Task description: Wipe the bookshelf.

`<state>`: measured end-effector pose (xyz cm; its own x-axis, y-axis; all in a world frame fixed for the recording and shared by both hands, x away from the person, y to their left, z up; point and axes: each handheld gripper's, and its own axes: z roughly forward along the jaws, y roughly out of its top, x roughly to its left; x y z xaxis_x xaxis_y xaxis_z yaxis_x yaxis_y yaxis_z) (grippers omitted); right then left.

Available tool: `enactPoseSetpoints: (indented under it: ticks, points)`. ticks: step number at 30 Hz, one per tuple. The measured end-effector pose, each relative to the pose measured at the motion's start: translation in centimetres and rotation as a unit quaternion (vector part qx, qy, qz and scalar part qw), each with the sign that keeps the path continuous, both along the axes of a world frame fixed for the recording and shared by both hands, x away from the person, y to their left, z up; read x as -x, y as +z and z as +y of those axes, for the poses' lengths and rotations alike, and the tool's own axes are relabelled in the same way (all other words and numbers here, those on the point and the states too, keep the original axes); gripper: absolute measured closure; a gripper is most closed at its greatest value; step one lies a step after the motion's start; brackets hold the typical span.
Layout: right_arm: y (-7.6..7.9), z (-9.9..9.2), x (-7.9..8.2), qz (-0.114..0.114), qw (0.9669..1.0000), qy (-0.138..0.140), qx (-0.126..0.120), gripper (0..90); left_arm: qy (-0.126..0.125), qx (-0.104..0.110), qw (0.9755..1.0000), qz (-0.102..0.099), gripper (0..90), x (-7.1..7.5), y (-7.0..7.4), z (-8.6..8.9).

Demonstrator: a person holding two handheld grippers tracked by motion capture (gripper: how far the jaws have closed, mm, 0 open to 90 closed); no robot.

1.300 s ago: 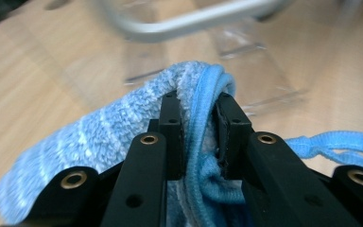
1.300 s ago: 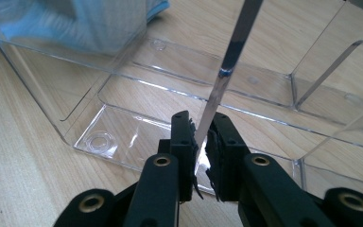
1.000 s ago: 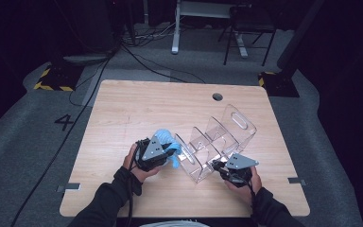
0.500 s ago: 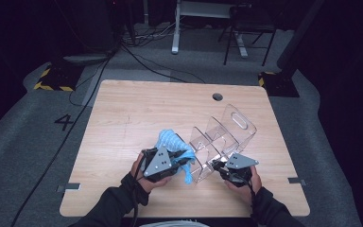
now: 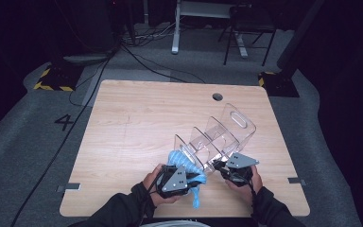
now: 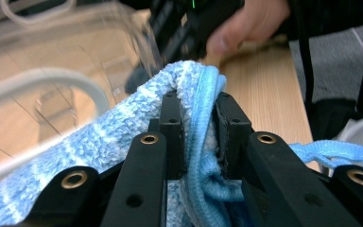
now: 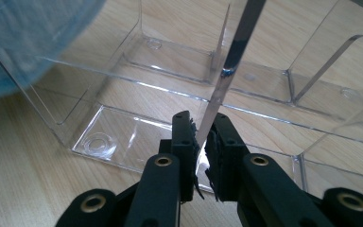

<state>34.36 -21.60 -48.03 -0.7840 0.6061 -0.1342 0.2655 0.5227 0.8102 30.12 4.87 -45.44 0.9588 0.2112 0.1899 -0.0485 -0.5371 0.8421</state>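
my left gripper (image 6: 196,137) has its fingers clenched on a fold of the blue microfibre cloth (image 6: 99,142), which bulges up between them against the near end wall of the clear acrylic organiser (image 5: 217,137). my right gripper (image 7: 199,142) pinches a thin clear wall, probably the organiser's side panel. it sits on the worktop (image 5: 137,118) just ahead of both fingers.

Digit "4" (image 5: 64,122) – dark mark on grey floor (image 5: 23,142), left of table.
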Motion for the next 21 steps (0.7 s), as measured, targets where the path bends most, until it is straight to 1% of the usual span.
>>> enactPoseSetpoints:
  ticks: [2, 3, 4, 6, 7, 9, 10, 11, 12, 13, 15, 16, 17, 20, 21]
  points:
    - [0.0, 0.0, 0.0, -0.001, 1.0000, 0.000, 0.001, 82.3, 0.000, -0.008, 0.9999, 0.010, 76.3, -0.2, -0.5, 0.0]
    - [-0.1, 0.0, 0.1, -0.003, 1.0000, -0.001, 0.000, 82.4, 0.001, -0.019, 0.9998, 0.012, 76.3, -0.2, -0.7, -0.1]
    - [-0.1, 0.0, 0.1, -0.004, 1.0000, -0.001, 0.000, 82.4, 0.000, -0.032, 0.9994, 0.009, 76.3, -0.4, -1.0, -0.2]
    - [-0.1, 0.0, 0.1, -0.007, 1.0000, -0.002, -0.001, 82.4, 0.000, -0.049, 0.9988, 0.007, 76.3, -0.7, -1.5, -0.3]
    - [-0.1, 0.0, 0.1, -0.006, 1.0000, -0.002, -0.001, 82.4, 0.000, -0.049, 0.9988, 0.007, 76.3, -0.7, -1.5, -0.3]
    - [-0.1, -0.1, 0.1, -0.006, 1.0000, -0.002, -0.001, 82.5, 0.002, -0.053, 0.9984, 0.020, 76.3, -1.2, -1.7, -0.1]
    - [-0.1, -0.1, 0.1, -0.006, 1.0000, -0.003, -0.003, 82.6, 0.013, -0.066, 0.9975, 0.023, 76.3, -1.6, -1.9, 0.1]
    - [-0.1, -0.1, 0.1, -0.006, 1.0000, -0.003, -0.003, 82.6, 0.013, -0.066, 0.9975, 0.023, 76.3, -1.6, -1.9, 0.1]
    - [-0.1, -0.1, 0.1, -0.006, 1.0000, -0.003, -0.002, 82.6, 0.018, -0.074, 0.9968, 0.024, 76.3, -1.9, -2.0, 0.3]
    - [-0.1, -0.1, 0.1, -0.006, 1.0000, -0.003, -0.001, 82.6, 0.029, -0.084, 0.9958, 0.021, 76.2, -2.2, -2.3, 0.6]
    - [-0.1, -0.1, 0.1, -0.005, 1.0000, -0.001, -0.002, 82.6, 0.050, -0.082, 0.9950, 0.026, 76.1, -3.1, -2.4, 1.5]
    - [0.0, -0.1, 0.1, -0.005, 1.0000, -0.001, -0.002, 82.6, 0.055, -0.081, 0.9948, 0.027, 76.1, -3.4, -2.4, 1.7]
    - [0.0, -0.1, 0.1, -0.005, 1.0000, -0.001, -0.002, 82.6, 0.066, -0.082, 0.9941, 0.026, 76.1, -3.8, -2.3, 2.0]
    - [0.0, -0.2, 0.0, -0.004, 1.0000, 0.001, -0.001, 82.5, 0.091, -0.074, 0.9928, 0.025, 76.1, -4.5, -2.1, 2.8]
    - [0.0, -0.1, 0.0, -0.004, 1.0000, 0.001, -0.001, 82.5, 0.100, -0.069, 0.9922, 0.026, 76.1, -4.7, -1.9, 3.0]
